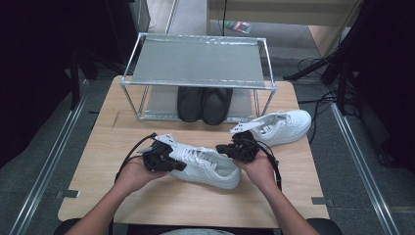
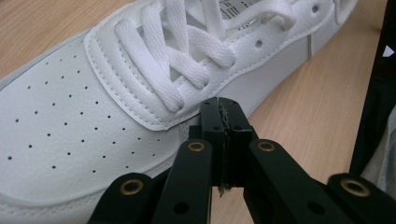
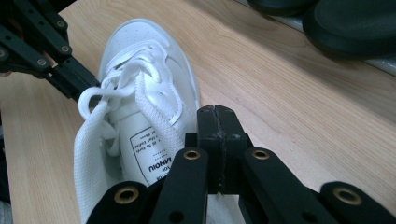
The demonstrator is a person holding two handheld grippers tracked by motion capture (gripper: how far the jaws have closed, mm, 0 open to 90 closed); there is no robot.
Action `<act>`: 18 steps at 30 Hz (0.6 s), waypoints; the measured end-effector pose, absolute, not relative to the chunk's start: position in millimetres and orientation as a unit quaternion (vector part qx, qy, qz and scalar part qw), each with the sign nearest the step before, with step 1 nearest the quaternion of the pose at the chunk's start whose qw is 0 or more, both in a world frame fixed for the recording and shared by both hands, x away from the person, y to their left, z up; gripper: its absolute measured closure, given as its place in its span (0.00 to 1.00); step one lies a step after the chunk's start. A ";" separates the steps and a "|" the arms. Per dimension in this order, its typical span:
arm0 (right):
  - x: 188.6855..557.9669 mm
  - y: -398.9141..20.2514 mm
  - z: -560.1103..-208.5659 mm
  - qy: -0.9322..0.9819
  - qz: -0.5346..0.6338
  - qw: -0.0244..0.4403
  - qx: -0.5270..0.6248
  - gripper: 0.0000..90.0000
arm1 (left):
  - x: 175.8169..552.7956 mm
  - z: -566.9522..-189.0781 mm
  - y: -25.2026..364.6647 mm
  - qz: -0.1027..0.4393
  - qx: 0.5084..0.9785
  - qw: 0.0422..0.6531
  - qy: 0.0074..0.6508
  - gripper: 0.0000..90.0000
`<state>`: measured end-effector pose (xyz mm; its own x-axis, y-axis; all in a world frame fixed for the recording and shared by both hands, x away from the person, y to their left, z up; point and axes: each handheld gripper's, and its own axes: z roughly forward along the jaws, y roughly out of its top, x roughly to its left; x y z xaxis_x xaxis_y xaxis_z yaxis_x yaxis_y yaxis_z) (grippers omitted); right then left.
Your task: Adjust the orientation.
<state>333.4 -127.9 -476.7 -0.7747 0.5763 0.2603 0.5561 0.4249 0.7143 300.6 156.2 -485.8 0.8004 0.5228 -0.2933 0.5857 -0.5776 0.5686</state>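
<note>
A white lace-up sneaker (image 1: 208, 169) lies on the wooden table (image 1: 147, 205) between both hands. My left gripper (image 1: 180, 166) sits at its left side. In the left gripper view its jaws are pressed together (image 2: 222, 109), with the tips against the edge of the lace flap (image 2: 154, 100); I cannot make out any lace pinched between them. My right gripper (image 1: 221, 148) is at the shoe's other end. Its jaws are shut (image 3: 217, 116) over the open collar and the tongue label (image 3: 149, 161), with nothing visibly between them.
A second white sneaker (image 1: 281, 126) lies at the right, behind the right hand. A metal shoe rack (image 1: 195, 61) stands at the back of the table, with a pair of black shoes (image 1: 204, 104) on its lower level. Cables (image 1: 323, 105) run over the floor on the right.
</note>
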 end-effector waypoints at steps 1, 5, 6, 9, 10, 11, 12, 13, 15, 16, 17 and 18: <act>332.0 -128.5 -476.5 0.843 0.417 0.012 0.338 1.00 | 301.3 -486.0 155.5 -0.049 0.884 0.339 0.317 1.00; 326.6 -131.0 -476.5 0.841 0.416 0.014 0.345 1.00 | 306.6 -486.4 154.0 -0.052 0.885 0.340 0.313 1.00; 325.6 -131.2 -476.6 0.841 0.417 0.016 0.346 1.00 | 307.6 -486.3 153.6 -0.052 0.886 0.339 0.312 1.00; 323.7 -132.2 -476.6 0.839 0.416 0.017 0.350 1.00 | 309.4 -486.3 152.3 -0.052 0.886 0.339 0.311 1.00; 321.3 -133.6 -476.2 0.838 0.415 0.019 0.353 1.00 | 311.4 -486.2 151.0 -0.050 0.888 0.338 0.309 1.00; 320.4 -134.1 -476.0 0.838 0.415 0.019 0.355 1.00 | 312.1 -486.1 150.1 -0.050 0.887 0.338 0.310 1.00; 319.7 -135.3 -476.1 0.839 0.415 0.022 0.352 1.00 | 313.1 -486.2 149.5 -0.048 0.887 0.339 0.309 1.00; 318.7 -136.6 -476.1 0.838 0.416 0.020 0.352 1.00 | 314.3 -486.0 149.0 -0.047 0.888 0.339 0.307 1.00; 317.8 -137.8 -476.2 0.837 0.416 0.017 0.355 1.00 | 315.4 -486.4 148.5 -0.046 0.888 0.340 0.307 1.00; 315.0 -139.3 -476.5 0.836 0.417 0.018 0.356 1.00 | 317.7 -486.3 147.3 -0.045 0.888 0.339 0.307 1.00; 314.0 -139.6 -476.4 0.836 0.417 0.019 0.356 1.00 | 319.1 -486.3 146.8 -0.046 0.889 0.339 0.306 1.00; 312.6 -139.8 -476.4 0.836 0.417 0.020 0.356 1.00 | 319.9 -486.3 146.0 -0.046 0.888 0.339 0.306 1.00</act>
